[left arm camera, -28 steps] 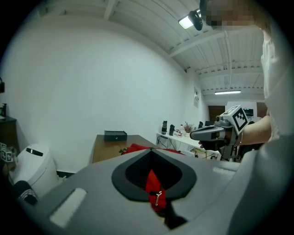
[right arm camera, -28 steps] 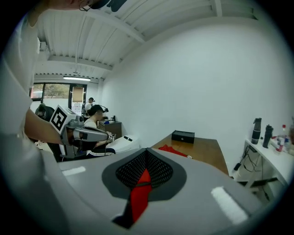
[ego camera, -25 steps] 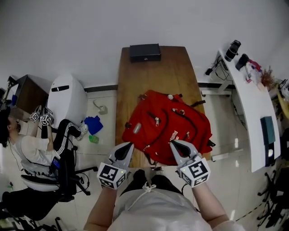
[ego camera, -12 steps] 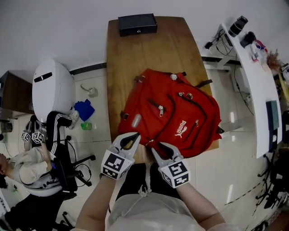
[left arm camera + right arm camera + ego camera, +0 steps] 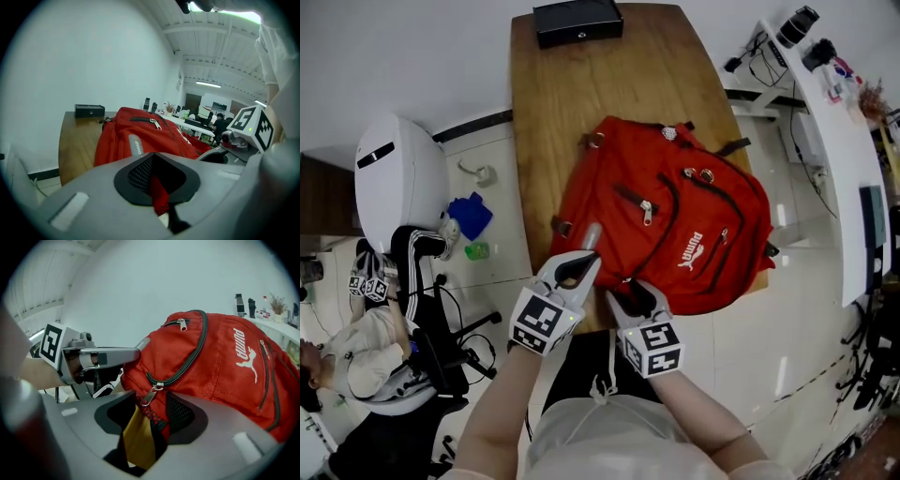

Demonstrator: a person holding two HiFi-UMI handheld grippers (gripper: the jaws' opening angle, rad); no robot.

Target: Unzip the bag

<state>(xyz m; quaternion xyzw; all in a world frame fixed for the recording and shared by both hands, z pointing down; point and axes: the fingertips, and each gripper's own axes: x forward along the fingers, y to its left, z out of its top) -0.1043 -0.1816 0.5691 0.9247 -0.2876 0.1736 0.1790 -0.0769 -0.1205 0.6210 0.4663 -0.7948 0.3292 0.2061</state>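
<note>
the red nylon bag [image 5: 675, 225] lies flat on the wooden table [image 5: 572, 103], its right side hanging past the table edge. bare boards run beyond it to a black box [image 5: 577, 19]. a metal zipper pull [image 5: 151, 395] and a mesh corner sit between the jaws of the right gripper [image 5: 628, 292], which have just been opening wide. the left gripper [image 5: 579, 265] is narrow, pinching red fabric. a second ago both hung short of the bag.

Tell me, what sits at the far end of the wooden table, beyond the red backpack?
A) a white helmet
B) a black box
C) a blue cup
B: the head view shows a flat black box at the far edge of the wooden table, past the red backpack.
</note>
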